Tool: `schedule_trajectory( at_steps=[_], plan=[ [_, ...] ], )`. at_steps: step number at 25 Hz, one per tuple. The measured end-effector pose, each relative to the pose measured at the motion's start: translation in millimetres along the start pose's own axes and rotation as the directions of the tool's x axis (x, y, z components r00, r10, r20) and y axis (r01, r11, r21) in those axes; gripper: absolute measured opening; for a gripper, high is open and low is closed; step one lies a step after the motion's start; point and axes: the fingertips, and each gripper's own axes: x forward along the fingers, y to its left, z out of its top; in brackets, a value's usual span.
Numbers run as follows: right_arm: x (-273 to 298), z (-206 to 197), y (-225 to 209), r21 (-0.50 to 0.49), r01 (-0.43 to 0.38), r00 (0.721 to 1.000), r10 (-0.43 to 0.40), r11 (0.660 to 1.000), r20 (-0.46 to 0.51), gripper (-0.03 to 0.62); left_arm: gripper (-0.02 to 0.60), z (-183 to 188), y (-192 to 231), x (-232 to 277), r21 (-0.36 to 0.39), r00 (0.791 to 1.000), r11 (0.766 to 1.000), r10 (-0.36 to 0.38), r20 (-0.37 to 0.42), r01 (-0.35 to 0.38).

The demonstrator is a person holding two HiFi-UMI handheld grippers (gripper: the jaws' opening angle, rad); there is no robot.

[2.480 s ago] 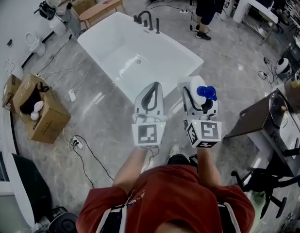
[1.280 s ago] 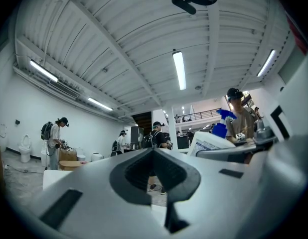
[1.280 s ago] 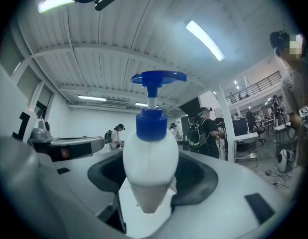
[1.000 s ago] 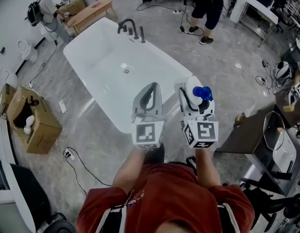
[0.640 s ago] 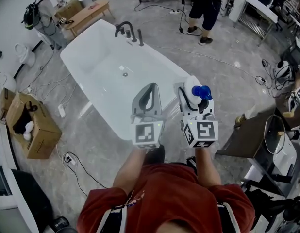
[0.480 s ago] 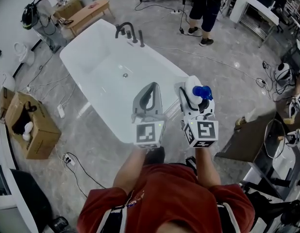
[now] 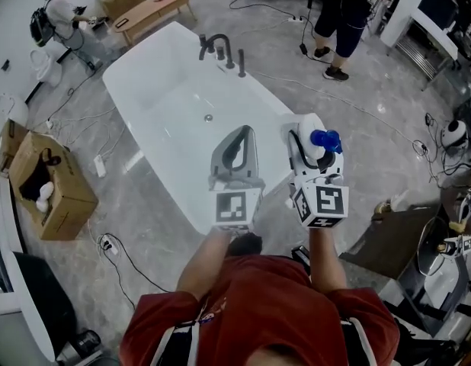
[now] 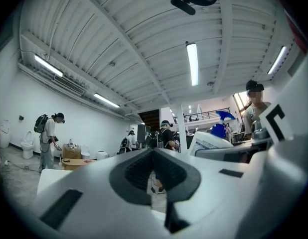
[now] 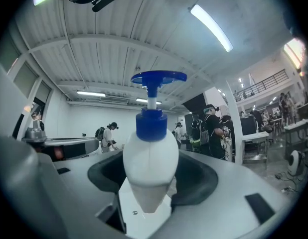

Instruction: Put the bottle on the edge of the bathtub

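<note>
A white pump bottle with a blue pump head stands upright between the jaws of my right gripper, which is shut on its body. In the head view both grippers hang above the near end of the white bathtub, the bottle over its right near rim. My left gripper is beside it on the left, jaws shut with nothing between them. The bottle also shows at the right of the left gripper view.
A dark faucet set stands on the tub's far rim. A cardboard box and cables lie on the grey floor at the left. A dark table is at the right. People stand beyond the tub and at the far left.
The person has come closer to the tub, so its near end now lies under the grippers. Both grippers keep their pose, and the bottle stays gripped.
</note>
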Motion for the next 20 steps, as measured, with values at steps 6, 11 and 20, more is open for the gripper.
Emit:
schedule_trajectory(
  at_steps=[6, 11, 20],
  plan=[
    [38, -2, 15, -0.006, -0.01, 1.0, 0.009, 1.0, -0.012, 0.27, 0.015, -1, 38, 21, -0.028, 0.999, 0.999, 0.032, -0.015, -0.033],
    [58, 0, 23, -0.031, -0.011, 1.0, 0.011, 0.999, -0.009, 0.27, 0.015, -9, 56, 30, -0.025, 1.0, 0.999, 0.02, -0.01, -0.021],
    [74, 5, 48, -0.058, -0.01, 1.0, 0.01, 0.998, 0.006, 0.27, 0.015, -12, 88, 28, 0.0, 1.0, 1.0, 0.017, -0.018, -0.017]
  ],
)
